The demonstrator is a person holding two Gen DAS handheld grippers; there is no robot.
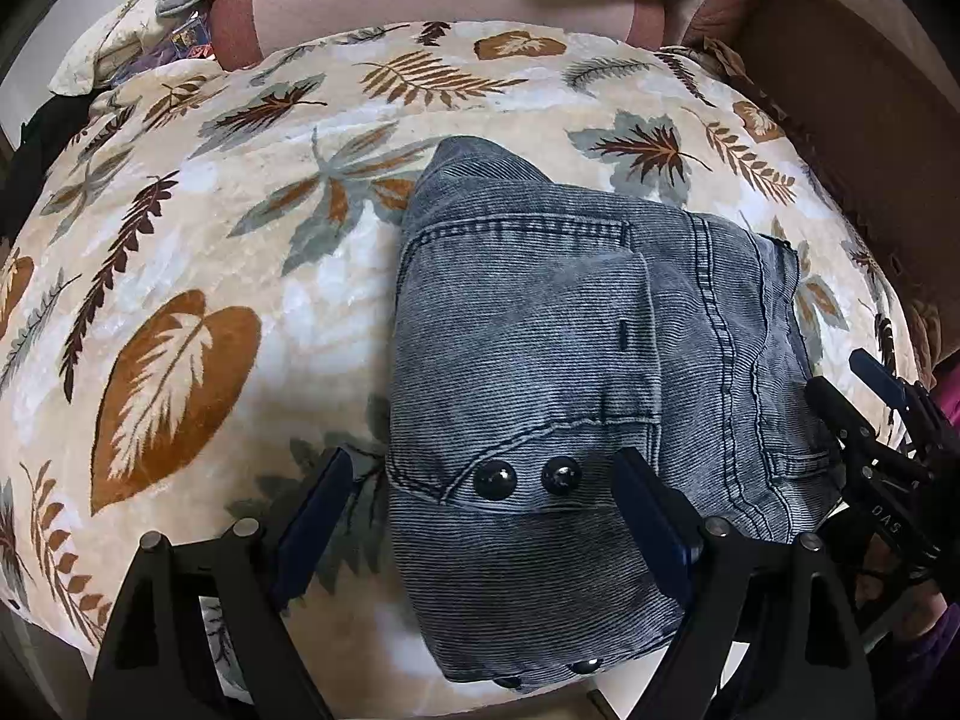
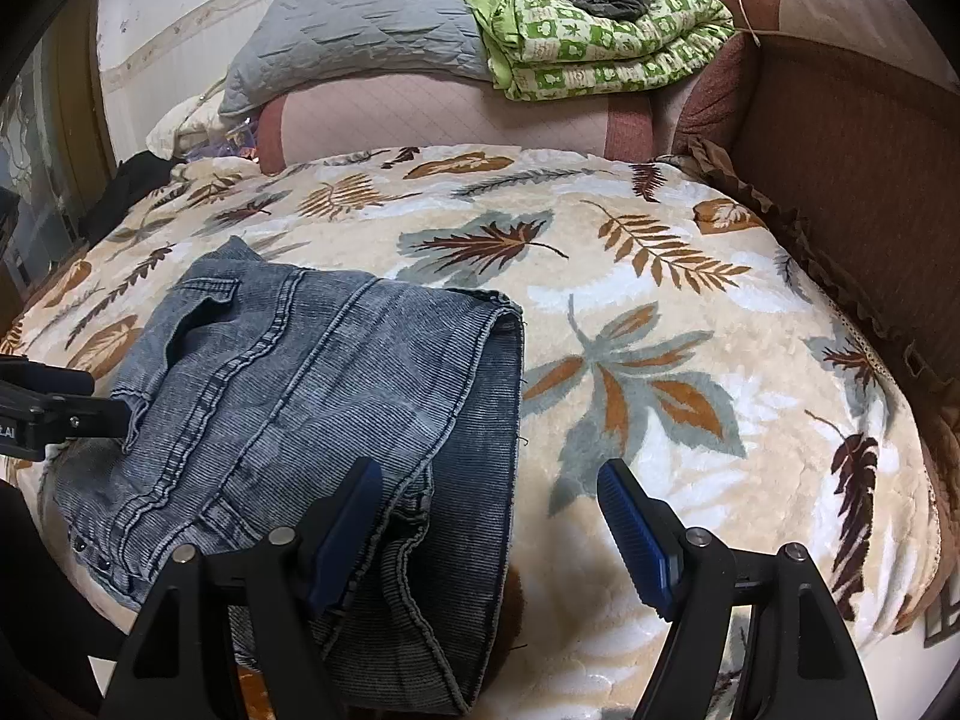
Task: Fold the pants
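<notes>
Folded blue denim pants (image 1: 570,372) lie in a compact bundle on the leaf-print blanket (image 1: 180,240), pocket and two dark buttons facing up. My left gripper (image 1: 486,516) is open above the bundle's near left corner, its fingers apart and holding nothing. The pants also show in the right wrist view (image 2: 312,420), at lower left. My right gripper (image 2: 489,528) is open over the bundle's right edge, its left finger above the denim, its right finger above the blanket. The right gripper also shows at the right edge of the left wrist view (image 1: 870,408).
The blanket (image 2: 660,360) covers a sofa seat. A pink and brown backrest (image 2: 450,120) is behind it, with a grey quilt (image 2: 360,30) and a green patterned quilt (image 2: 600,48) on top. A brown armrest (image 2: 840,180) stands at the right.
</notes>
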